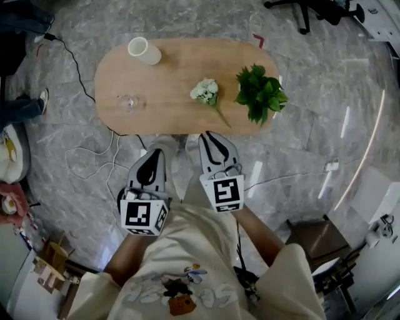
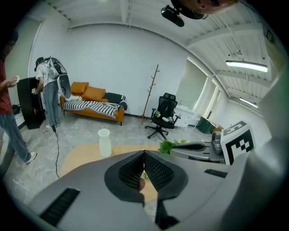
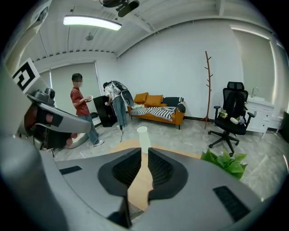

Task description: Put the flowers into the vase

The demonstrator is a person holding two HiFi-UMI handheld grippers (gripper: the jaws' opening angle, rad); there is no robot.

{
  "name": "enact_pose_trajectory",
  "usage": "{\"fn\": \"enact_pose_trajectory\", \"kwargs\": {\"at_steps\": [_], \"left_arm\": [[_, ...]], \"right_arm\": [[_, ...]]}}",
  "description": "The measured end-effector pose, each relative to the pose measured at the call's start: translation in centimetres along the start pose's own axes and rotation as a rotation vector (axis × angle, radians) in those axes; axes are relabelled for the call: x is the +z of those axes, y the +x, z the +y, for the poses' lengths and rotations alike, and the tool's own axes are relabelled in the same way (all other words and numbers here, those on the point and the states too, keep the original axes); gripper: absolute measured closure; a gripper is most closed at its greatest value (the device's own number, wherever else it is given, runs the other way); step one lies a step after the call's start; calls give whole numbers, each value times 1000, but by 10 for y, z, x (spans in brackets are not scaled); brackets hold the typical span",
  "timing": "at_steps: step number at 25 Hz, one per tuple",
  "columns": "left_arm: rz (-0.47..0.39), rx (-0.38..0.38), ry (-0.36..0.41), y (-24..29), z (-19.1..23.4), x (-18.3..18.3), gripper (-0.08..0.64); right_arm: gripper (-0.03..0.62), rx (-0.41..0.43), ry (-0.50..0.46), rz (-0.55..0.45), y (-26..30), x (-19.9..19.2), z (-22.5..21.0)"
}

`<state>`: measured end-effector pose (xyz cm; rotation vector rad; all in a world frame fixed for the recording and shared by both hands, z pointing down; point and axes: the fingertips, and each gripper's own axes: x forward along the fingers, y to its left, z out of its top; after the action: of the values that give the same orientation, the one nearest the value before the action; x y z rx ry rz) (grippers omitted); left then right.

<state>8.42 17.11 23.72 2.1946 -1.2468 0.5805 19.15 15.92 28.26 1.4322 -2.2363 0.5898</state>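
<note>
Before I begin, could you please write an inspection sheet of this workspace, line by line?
Surface: oval wooden table on a stone-look floor.
Job's things: white vase upright at the far left corner; white flowers lying mid-table; green leafy bunch at the right end.
Clutter: one clear glass near the left end.
Grippers: left tongs shut, empty; right tongs slightly apart, empty; both short of the table.
Cables: black cable on the floor left of the table.
Surroundings: office chair, sofa, people standing.
</note>
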Motion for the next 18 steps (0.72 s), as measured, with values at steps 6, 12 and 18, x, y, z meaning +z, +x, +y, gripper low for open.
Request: {"fn": "enact_pose_trajectory", "kwargs": {"at_steps": [6, 12, 18], "left_arm": [[18, -7, -17, 29, 5, -12, 552], [30, -6, -28, 59, 12, -28, 551], [59, -7, -31, 81, 21, -50, 552]], "right_arm": [[535, -12, 15, 47, 20, -20, -13], [524, -19, 25, 74, 38, -43, -28], [501, -45, 38, 127, 54, -74, -47]]}}
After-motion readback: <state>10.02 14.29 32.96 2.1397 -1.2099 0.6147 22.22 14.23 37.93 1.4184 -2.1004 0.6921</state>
